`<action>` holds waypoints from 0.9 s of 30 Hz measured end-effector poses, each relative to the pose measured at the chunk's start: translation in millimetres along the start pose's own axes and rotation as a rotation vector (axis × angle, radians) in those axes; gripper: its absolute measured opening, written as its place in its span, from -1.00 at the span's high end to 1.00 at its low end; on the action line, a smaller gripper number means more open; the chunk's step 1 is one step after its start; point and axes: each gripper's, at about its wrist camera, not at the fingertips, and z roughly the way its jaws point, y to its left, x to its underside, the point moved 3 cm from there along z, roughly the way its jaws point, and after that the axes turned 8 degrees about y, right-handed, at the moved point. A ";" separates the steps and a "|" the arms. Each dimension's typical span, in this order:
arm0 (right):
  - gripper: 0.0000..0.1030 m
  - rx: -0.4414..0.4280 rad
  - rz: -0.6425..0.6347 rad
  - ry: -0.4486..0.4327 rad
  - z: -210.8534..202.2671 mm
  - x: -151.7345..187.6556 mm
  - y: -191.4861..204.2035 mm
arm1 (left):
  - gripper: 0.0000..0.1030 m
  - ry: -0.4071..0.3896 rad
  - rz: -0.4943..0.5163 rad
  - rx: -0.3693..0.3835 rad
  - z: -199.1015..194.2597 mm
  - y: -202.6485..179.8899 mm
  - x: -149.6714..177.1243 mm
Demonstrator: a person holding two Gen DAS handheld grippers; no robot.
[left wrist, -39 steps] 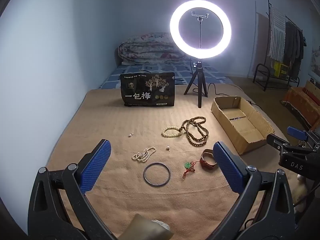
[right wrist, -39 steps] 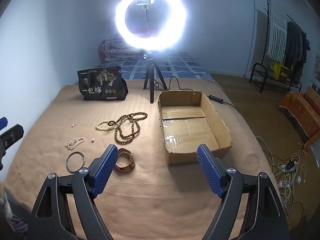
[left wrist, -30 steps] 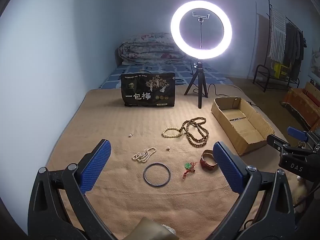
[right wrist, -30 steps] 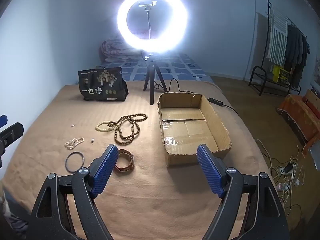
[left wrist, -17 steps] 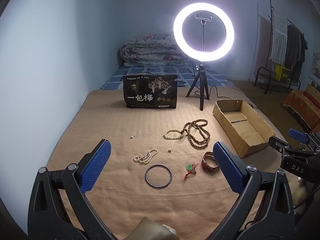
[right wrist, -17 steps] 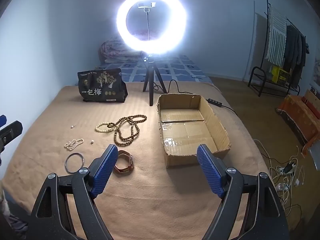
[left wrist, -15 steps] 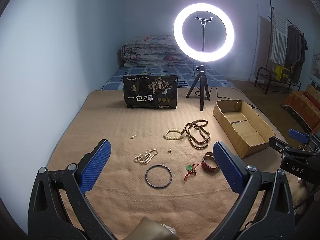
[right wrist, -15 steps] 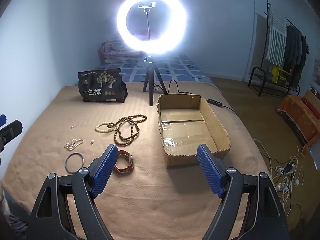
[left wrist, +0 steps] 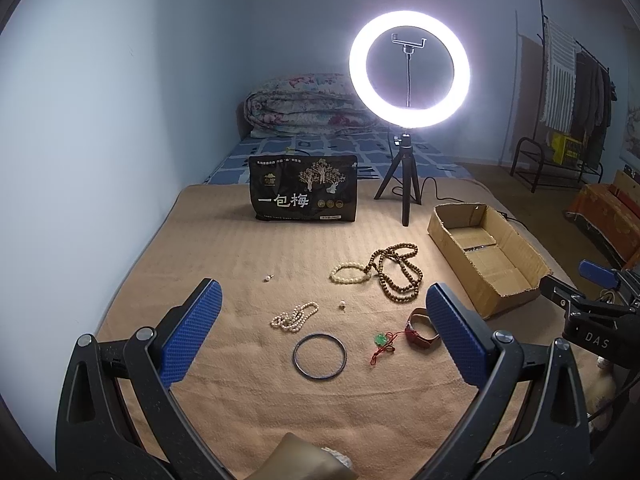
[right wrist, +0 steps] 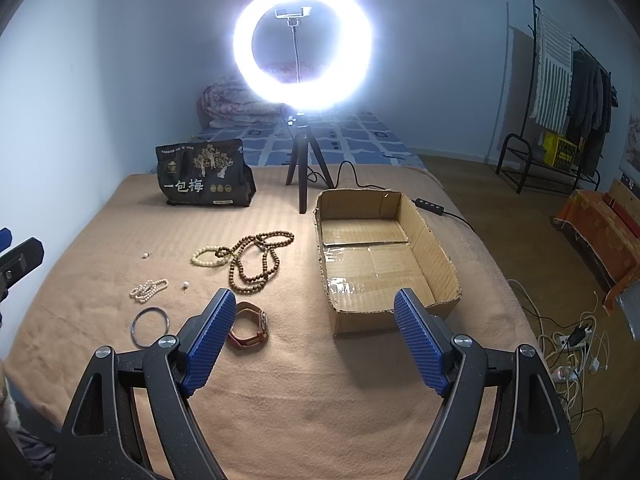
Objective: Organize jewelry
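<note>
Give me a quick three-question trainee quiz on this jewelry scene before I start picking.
1. True or false: the cardboard box already holds jewelry.
2. Which lies nearest the brown watch? A) metal bangle B) pearl strand C) green pendant on red cord
3. Fill in: the left gripper and right gripper are both ____.

Key: 1 false, it holds none. 2 C. 3 open, holding nothing.
</note>
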 end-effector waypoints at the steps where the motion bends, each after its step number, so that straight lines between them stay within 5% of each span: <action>1: -0.58 0.000 -0.001 0.000 0.2 0.4 0.6 | -1.00 0.000 -0.001 0.001 0.1 0.0 0.2; 27: -0.58 -0.004 -0.004 0.005 1.9 1.4 2.8 | -1.00 0.000 0.002 0.002 0.5 -0.4 1.1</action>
